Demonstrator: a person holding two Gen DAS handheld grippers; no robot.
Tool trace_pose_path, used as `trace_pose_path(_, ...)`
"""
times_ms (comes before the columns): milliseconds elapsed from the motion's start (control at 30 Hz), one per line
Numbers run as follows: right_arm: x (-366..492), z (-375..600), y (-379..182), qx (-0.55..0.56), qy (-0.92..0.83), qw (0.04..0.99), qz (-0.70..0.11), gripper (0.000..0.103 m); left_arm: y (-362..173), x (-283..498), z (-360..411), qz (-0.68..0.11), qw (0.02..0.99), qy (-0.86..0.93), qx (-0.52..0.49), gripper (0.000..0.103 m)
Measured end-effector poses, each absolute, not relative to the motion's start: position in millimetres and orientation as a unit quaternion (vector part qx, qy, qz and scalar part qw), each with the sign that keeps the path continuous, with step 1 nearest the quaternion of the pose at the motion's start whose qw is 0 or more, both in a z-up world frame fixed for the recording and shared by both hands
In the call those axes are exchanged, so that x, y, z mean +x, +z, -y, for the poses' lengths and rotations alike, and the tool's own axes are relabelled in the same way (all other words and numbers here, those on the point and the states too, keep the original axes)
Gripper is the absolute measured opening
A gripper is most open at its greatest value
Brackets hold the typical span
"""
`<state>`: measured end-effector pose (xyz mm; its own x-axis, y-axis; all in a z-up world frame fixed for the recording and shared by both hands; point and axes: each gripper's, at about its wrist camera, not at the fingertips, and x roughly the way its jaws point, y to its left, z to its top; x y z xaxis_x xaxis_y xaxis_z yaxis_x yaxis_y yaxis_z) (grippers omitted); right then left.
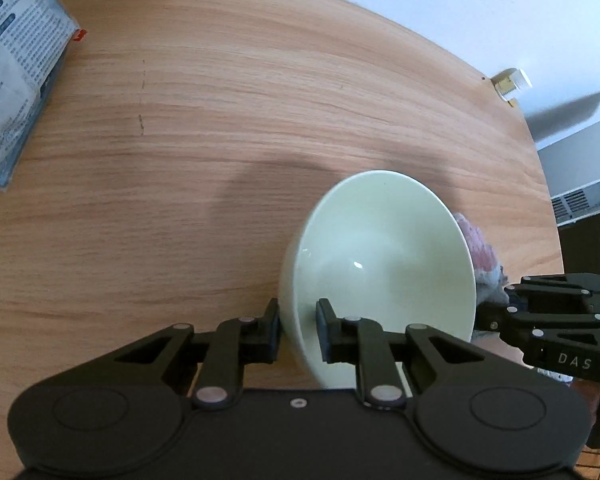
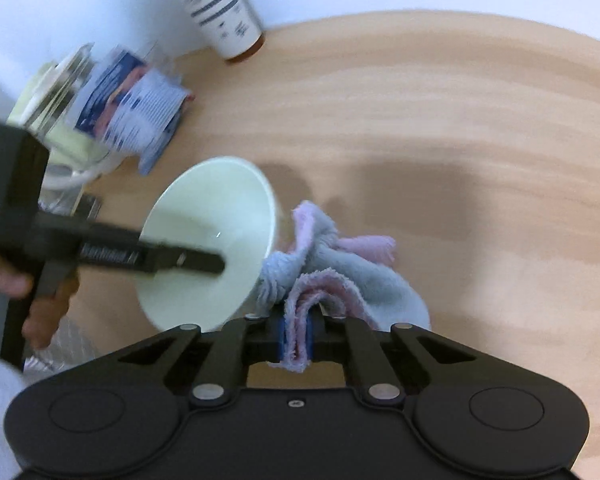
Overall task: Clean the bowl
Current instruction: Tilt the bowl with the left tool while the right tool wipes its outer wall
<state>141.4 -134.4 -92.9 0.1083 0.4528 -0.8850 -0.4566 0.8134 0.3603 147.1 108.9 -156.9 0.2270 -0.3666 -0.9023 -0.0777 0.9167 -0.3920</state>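
A pale green bowl (image 1: pixel 384 256) stands tilted on its side on the wooden table (image 1: pixel 220 128), its opening facing right. My left gripper (image 1: pixel 298 328) is shut on the bowl's rim, one finger outside the wall and one inside. The same bowl (image 2: pixel 220 236) shows in the right wrist view with the left gripper (image 2: pixel 204 262) reaching into it from the left. My right gripper (image 2: pixel 296 340) is shut on a fold of a pink and grey-blue cloth (image 2: pixel 340 268). The cloth lies bunched on the table just right of the bowl. The cloth (image 1: pixel 486 264) peeks out behind the bowl's right edge.
A white paper cup with a brown base (image 2: pixel 224 8) stands at the table's far edge. A printed blue and white packet (image 1: pixel 16 76) lies at the left, beside a glass container (image 2: pixel 60 96). A hand (image 2: pixel 16 284) holds the left tool. The table edge (image 1: pixel 540 168) curves at right.
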Motion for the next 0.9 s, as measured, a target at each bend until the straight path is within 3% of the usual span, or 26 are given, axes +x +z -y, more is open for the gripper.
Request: trace_pose_path(900, 111.8, 89.7, -116.2, 0.063, 0.378, 0.683, -0.622, 0.009, -157.5, 144.9, -98.3, -0.617, 0.760, -0.112, -0.169, 0.018)
